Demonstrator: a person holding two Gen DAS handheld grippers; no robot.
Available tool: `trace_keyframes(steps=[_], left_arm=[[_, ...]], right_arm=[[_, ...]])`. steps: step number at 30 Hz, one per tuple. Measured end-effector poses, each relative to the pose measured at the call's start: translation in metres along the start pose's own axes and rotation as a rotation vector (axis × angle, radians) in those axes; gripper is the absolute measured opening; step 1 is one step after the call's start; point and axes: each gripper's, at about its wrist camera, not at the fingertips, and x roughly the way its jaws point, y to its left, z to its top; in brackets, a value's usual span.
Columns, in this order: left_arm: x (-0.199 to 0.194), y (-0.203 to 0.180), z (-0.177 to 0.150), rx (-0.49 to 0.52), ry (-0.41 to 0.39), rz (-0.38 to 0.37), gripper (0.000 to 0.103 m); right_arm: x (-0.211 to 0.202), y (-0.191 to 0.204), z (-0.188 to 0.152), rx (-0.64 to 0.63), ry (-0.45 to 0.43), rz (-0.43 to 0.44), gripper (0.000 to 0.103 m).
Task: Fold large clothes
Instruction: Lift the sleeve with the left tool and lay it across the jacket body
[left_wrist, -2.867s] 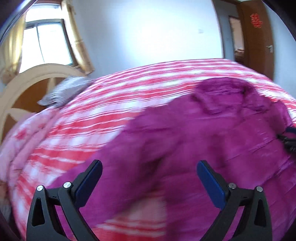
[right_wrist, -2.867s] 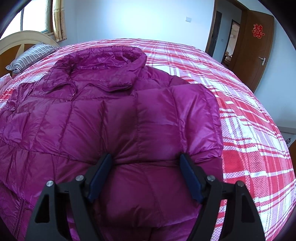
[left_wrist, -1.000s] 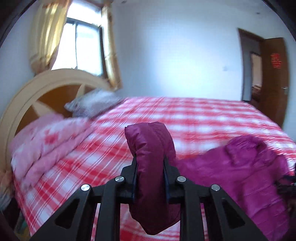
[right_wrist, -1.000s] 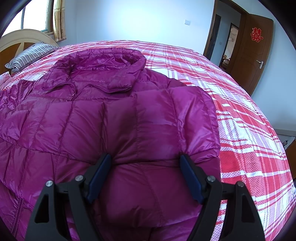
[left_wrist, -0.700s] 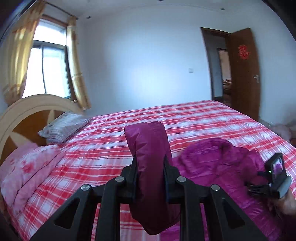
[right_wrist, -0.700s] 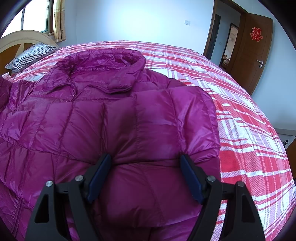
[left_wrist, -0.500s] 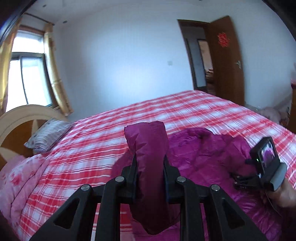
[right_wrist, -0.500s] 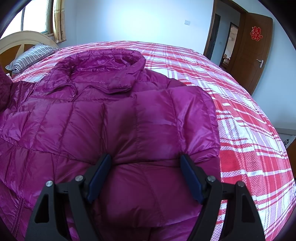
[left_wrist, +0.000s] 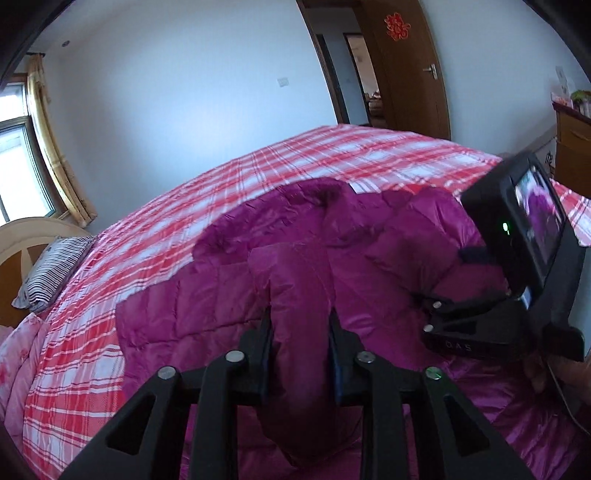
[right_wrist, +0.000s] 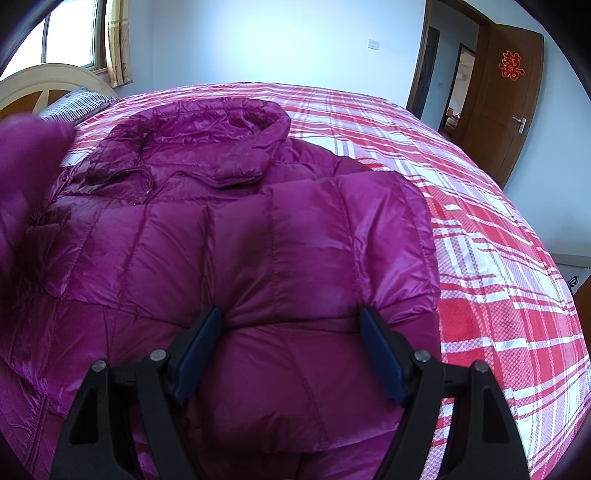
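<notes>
A purple down jacket (right_wrist: 240, 229) lies face up on the bed, collar (right_wrist: 221, 125) at the far end. My left gripper (left_wrist: 300, 317) holds one purple sleeve (left_wrist: 291, 280) between its pads above the jacket's body (left_wrist: 369, 266). Its jaws are opening, with the sleeve still pressed between them. That sleeve shows as a blur at the left edge (right_wrist: 26, 177) of the right wrist view. My right gripper (right_wrist: 291, 328) stands open, its fingers set down astride a puffy fold at the jacket's near right side. Its camera body (left_wrist: 517, 258) shows in the left wrist view.
The bed has a red and white plaid cover (right_wrist: 480, 221). A striped pillow (left_wrist: 51, 269) and a pink quilt (left_wrist: 14, 350) lie by the curved headboard (right_wrist: 44, 81). A brown door (right_wrist: 509, 92) stands open at the far right, with a wooden cabinet (left_wrist: 572, 140) near it.
My left gripper has carried the sleeve rightward and down over the jacket, close to the right gripper. The sleeve now enters the right wrist view. The right gripper has not moved.
</notes>
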Motion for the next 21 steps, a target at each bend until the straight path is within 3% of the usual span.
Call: trace_keyframes(steps=[3, 6, 8, 10, 12, 14, 17, 21], left_arm=[[-0.009, -0.011, 0.004, 0.026, -0.027, 0.0, 0.039], [-0.041, -0.007, 0.014, 0.027, -0.142, -0.01, 0.066], [-0.06, 0.003, 0.019, 0.013, -0.216, 0.015, 0.088], [-0.068, 0.019, 0.021, -0.014, -0.251, 0.059, 0.091], [-0.055, 0.041, 0.019, -0.036, -0.208, 0.153, 0.091], [-0.019, 0.064, 0.007, -0.042, -0.102, 0.284, 0.091], [0.037, 0.088, -0.02, -0.086, 0.087, 0.33, 0.091], [0.068, 0.093, -0.038, -0.117, 0.153, 0.312, 0.091]], right_arm=[[0.0, 0.0, 0.0, 0.003, -0.001, 0.002, 0.08], [0.0, 0.0, 0.0, 0.002, -0.002, 0.001, 0.08], [0.0, 0.0, -0.001, 0.003, -0.002, 0.002, 0.08], [0.0, 0.0, -0.001, 0.002, -0.002, 0.001, 0.08], [0.0, 0.0, -0.001, 0.002, -0.002, 0.001, 0.08], [0.001, 0.0, 0.0, 0.002, -0.002, 0.0, 0.08], [0.0, 0.0, -0.001, 0.002, -0.002, 0.002, 0.08], [-0.001, -0.002, -0.001, 0.009, -0.007, 0.014, 0.08]])
